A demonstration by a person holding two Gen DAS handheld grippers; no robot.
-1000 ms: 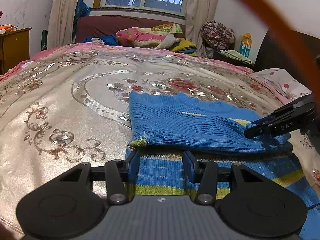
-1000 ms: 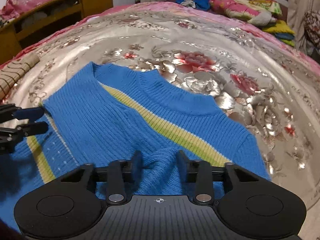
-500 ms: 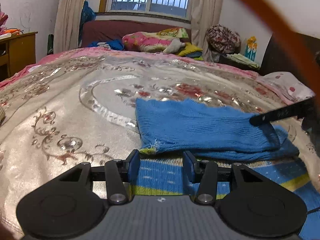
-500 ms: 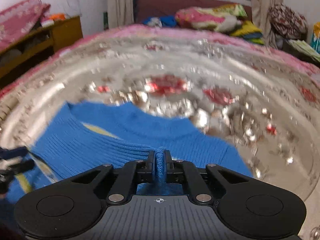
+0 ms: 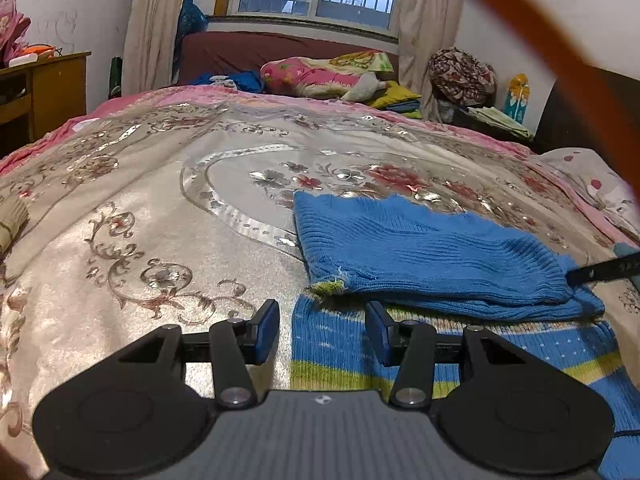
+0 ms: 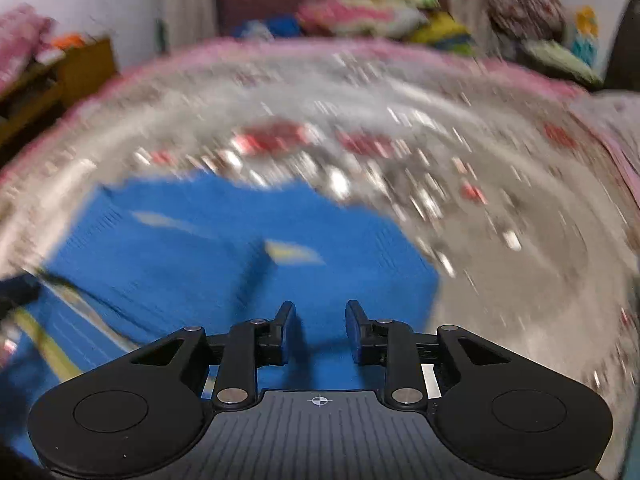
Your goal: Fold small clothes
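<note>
Blue knit sweater flat on bed, top part folded over. Right gripper jaws just opened, nothing between. Left gripper jaws parted, straddling hem, not pinching. Soft, stretchy, light; grab at folded edge corners.

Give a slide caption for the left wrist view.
Open left gripper poised over a folded blue sweater on a floral bedspread.
</note>
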